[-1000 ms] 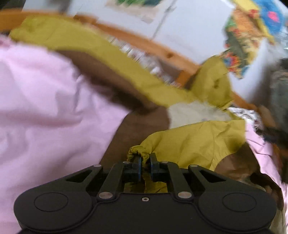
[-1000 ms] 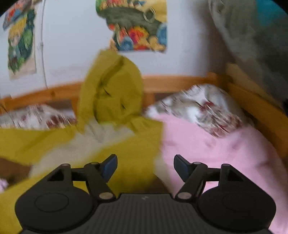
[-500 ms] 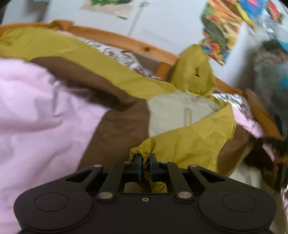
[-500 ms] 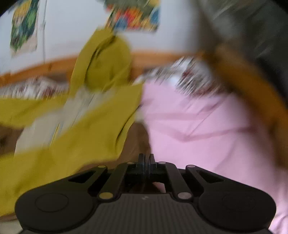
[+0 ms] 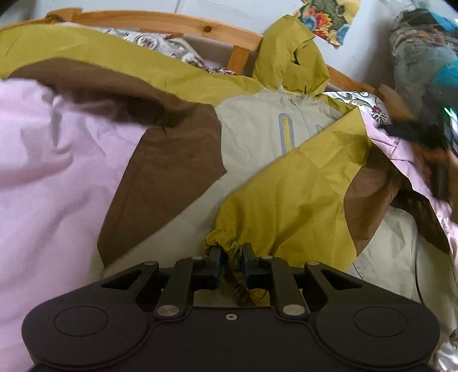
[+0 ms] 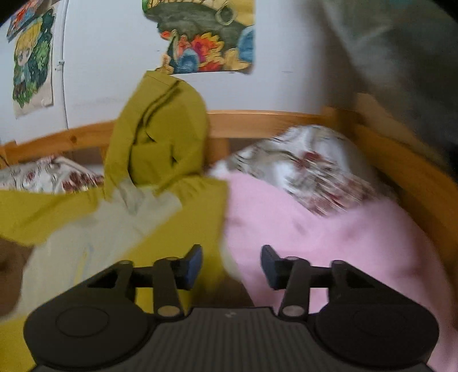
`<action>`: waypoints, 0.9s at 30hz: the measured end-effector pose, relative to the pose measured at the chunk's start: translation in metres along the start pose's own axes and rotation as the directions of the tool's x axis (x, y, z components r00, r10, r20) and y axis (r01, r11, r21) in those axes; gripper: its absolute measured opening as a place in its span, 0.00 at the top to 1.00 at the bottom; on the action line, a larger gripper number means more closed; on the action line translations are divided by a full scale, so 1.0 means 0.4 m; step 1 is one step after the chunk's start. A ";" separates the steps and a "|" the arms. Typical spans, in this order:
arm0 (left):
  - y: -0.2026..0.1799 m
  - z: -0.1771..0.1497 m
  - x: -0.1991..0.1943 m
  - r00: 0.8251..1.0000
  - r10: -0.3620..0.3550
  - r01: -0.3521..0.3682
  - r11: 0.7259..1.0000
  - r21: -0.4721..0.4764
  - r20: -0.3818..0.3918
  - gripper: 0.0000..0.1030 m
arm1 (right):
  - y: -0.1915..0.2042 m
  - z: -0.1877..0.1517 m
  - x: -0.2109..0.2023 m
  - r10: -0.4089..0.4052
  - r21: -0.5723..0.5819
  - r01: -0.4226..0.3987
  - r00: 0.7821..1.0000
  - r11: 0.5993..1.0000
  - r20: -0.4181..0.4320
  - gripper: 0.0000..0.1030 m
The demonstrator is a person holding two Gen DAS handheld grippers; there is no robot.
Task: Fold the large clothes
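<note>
Left wrist view, left to right. Pink duvet [image 5: 51, 177] fills the left of the frame. On it lies the jacket [image 5: 177, 160], spread front-up across the bed: brown panel at centre left, cream chest with the zip at upper centre, olive hood [image 5: 292, 54] propped against the wooden bed frame [image 5: 160, 21] at top. Long axis runs from hood at upper centre down toward the lower edge of the frame, collar pointing away from the camera. One olive sleeve [image 5: 292, 200] is folded in over the chest from the right, slanting from upper right to bottom centre.

Left hand-held gripper [image 5: 231, 259]: jaws narrow and opening; the gathered elastic cuff [image 5: 223, 243] sits between them, and the pads look to have little or no press on it now.

Right wrist view, blurred. Jacket on the left, its olive edge near bottom centre, pink duvet on the right. Right hand-held gripper [image 6: 231, 264]: jaws set apart and opening, nothing pinched; the fabric edge appears to lie beneath them, though the blur makes that unsure.

Risks, as a judgement:
- The slick shell fabric may let the sleeve slide back off the chest once the cuff is free.
- The elastic cuff could snag on a pad and drag the fold askew as the gripper pulls back.
- The soft, lumpy duvet gives a poor base; creases may not hold.
- The hood resting up on the bed frame may skew a lengthwise fold.
</note>
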State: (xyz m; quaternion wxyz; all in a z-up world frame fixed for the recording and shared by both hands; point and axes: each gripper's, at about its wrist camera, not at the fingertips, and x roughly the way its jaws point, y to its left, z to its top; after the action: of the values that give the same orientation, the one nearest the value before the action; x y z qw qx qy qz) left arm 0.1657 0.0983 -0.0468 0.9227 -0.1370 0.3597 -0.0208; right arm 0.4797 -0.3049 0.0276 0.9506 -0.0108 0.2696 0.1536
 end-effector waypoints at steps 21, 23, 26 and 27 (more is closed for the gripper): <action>0.034 -0.041 -0.043 1.000 -0.001 0.001 1.000 -0.022 -0.004 0.23 | 0.066 0.029 0.091 -0.179 -0.146 0.187 0.982 0.971 0.066 0.36; 0.052 -0.025 -0.067 0.999 0.023 -0.022 0.999 -0.042 0.026 0.16 | 0.078 -0.002 0.027 -0.124 -0.149 0.133 0.990 0.980 0.066 0.28; 0.092 0.030 -0.099 0.991 0.098 -0.090 0.993 -0.082 0.092 0.09 | 0.117 -0.064 -0.073 -0.028 -0.145 0.039 0.997 0.989 0.075 0.13; 0.110 0.056 -0.113 0.983 0.131 -0.120 0.989 -0.090 0.130 0.08 | 0.132 -0.085 -0.105 0.011 -0.143 0.000 0.997 0.990 0.075 0.09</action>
State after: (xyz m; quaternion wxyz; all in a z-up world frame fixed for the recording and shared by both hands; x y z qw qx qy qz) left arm 0.1447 0.1521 -0.0128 0.9380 -0.1530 0.3048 0.0615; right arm 0.4126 -0.2702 0.0235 0.9564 -0.0721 0.2218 0.1756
